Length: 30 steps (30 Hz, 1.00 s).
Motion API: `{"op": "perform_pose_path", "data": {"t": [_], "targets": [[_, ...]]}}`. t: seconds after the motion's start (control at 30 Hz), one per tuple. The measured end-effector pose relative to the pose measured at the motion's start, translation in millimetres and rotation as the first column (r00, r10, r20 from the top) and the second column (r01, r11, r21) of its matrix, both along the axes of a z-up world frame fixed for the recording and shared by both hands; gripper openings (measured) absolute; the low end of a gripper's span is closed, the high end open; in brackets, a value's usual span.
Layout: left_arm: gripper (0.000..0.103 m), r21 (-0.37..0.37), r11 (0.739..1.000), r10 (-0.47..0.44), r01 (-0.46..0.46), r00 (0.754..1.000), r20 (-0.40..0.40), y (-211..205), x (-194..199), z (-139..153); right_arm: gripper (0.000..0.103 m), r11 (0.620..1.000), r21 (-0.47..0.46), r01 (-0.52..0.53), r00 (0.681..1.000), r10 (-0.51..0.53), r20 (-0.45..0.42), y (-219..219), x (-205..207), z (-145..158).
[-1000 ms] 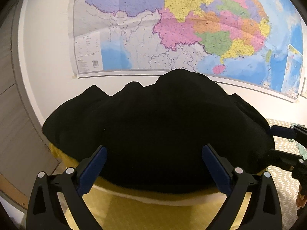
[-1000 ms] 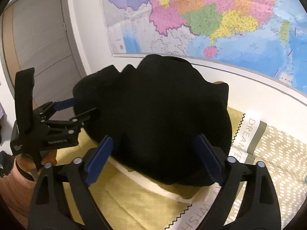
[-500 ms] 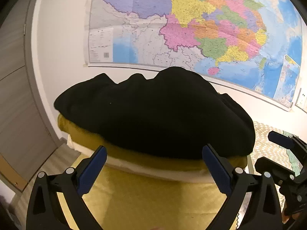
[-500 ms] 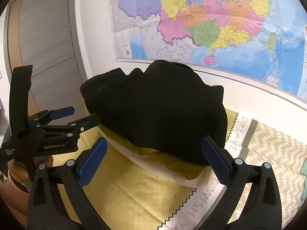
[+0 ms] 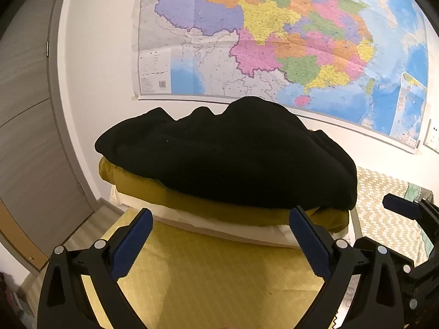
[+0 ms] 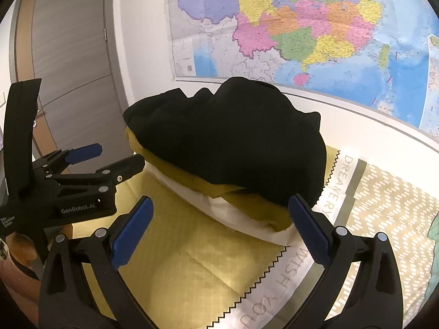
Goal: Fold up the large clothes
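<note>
You get warm, even indoor light, sharp focus, dark fisheye corners, and a detail-less black garment.

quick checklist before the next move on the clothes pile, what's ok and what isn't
1. Left gripper open with nothing between its fingers: ok.
2. Right gripper open with nothing held: ok.
3. Black garment resting on top of the pile, clear of both grippers: ok.
4. Mustard garment and white layer stacked under it: ok.
5. Black garment neatly folded: cannot tell, its top is lumpy.
6. Yellow bedspread bare in front of the pile: ok.
</note>
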<state>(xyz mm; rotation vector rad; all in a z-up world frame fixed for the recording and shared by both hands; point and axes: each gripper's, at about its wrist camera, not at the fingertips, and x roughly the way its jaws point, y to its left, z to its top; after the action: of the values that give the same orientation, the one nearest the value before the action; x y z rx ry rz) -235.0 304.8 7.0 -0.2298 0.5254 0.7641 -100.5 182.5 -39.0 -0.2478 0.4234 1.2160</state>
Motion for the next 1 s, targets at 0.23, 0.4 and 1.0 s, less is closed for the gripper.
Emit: {"op": "perform_pose_path", "data": {"t": [0.23,0.4,1.0], "targets": [[0.096,-0.005,1.000,-0.009,0.010,1.000,0.006,-9.6,-6.5,-0.7,0.097,1.000,0.005,0.015,1.000,-0.015,-0.008,-8.2,-1.3,-0.2],[0.096,0.008,1.000,-0.008,0.008,1.000,-0.002,-18.0,-10.3,-1.9,0.097,1.000,0.012,0.028,0.999,-0.028,-0.018,-13.8,-1.3,-1.6],[0.096,0.008,1.000,0.012,-0.012,1.000,-0.014,-26.0,-20.3,-4.3,0.097,1.000,0.008,0.024,1.000,-0.024,-0.015,-24.0,-14.8,-5.8]]}}
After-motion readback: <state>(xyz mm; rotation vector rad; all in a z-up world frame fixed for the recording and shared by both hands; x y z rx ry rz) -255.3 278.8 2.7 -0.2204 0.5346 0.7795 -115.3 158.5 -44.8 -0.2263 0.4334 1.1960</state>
